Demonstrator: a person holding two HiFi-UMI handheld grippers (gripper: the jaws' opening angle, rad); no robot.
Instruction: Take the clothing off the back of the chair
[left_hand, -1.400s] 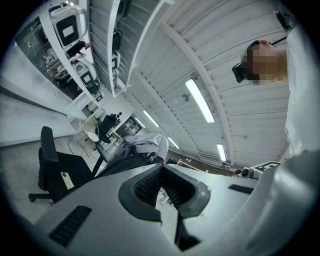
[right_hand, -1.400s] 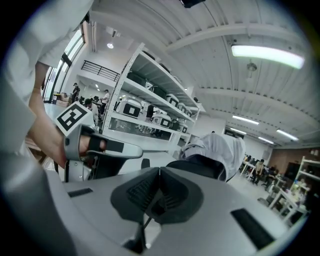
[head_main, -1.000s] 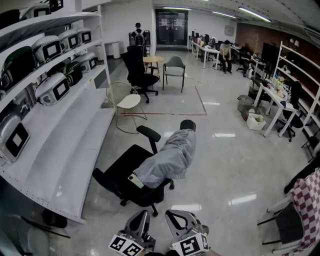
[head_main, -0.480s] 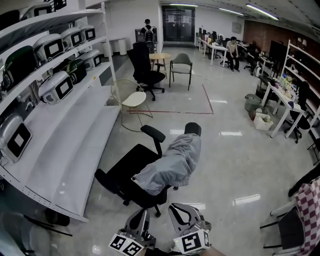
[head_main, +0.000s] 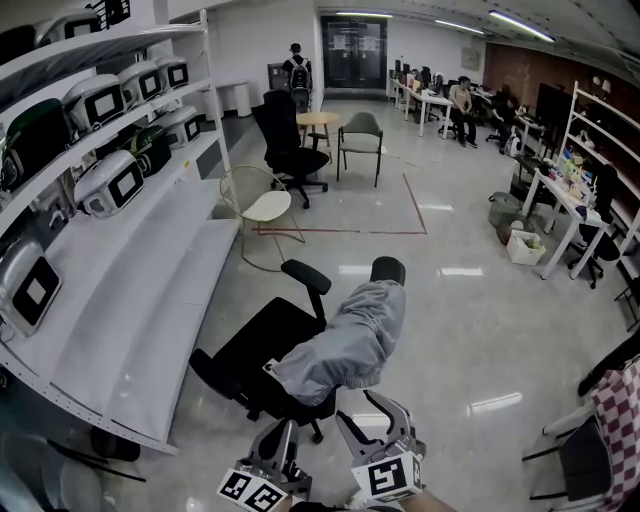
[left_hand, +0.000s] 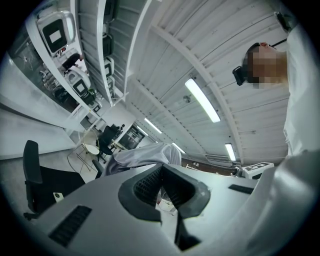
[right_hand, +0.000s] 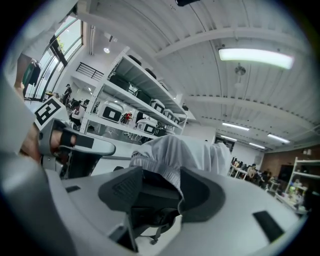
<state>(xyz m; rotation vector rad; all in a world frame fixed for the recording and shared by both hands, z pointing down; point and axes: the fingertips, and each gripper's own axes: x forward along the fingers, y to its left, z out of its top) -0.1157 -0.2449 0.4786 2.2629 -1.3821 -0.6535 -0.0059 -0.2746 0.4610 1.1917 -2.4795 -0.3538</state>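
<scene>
A grey garment (head_main: 345, 335) lies draped over the back of a black office chair (head_main: 262, 345) in the middle of the floor. Both grippers sit at the bottom of the head view, just short of the chair. My right gripper (head_main: 373, 415) is open, and its jaws have just been opening. In the right gripper view the garment's ribbed hem (right_hand: 165, 167) hangs right in front of the gap between the pads (right_hand: 161, 180); neither pad presses on it. My left gripper (head_main: 285, 432) is shut and empty, its tips together (left_hand: 161, 167). The garment (left_hand: 145, 155) rises beyond it.
Long white shelves (head_main: 130, 290) with boxy devices run along the left. Farther off stand a wire chair (head_main: 262, 205), a second black office chair (head_main: 287, 140) and a grey chair (head_main: 358, 135). Desks, racks and a chair with checkered cloth (head_main: 615, 400) line the right.
The chair has come nearer as both grippers moved toward it. The right gripper's fingers, together before, now stand apart. The left gripper's fingers look the same.
</scene>
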